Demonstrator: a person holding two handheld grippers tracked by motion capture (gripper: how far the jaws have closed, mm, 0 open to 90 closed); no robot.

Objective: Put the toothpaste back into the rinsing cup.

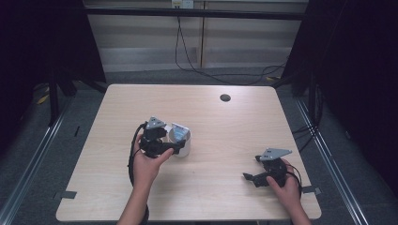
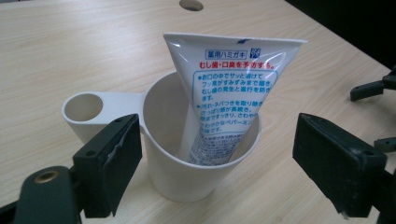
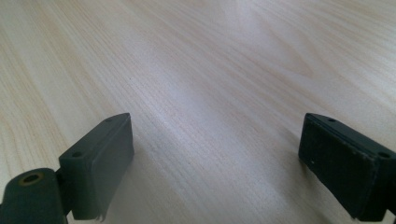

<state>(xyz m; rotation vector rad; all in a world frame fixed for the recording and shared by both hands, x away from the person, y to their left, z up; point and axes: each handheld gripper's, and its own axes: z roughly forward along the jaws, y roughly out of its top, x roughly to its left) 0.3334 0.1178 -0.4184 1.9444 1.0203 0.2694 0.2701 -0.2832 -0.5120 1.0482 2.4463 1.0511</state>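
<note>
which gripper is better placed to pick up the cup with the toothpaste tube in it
Left. The left gripper is right at the white cup, open, with its jaws on either side of it and the toothpaste tube standing inside. The right gripper rests open on bare table, well away from it.

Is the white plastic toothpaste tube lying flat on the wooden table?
No, the white plastic toothpaste tube stands tilted inside the white plastic cup.

Lab: dark curtains [image 1: 42,42], floor rails [image 1: 33,159], bare test table [image 1: 187,197].
</note>
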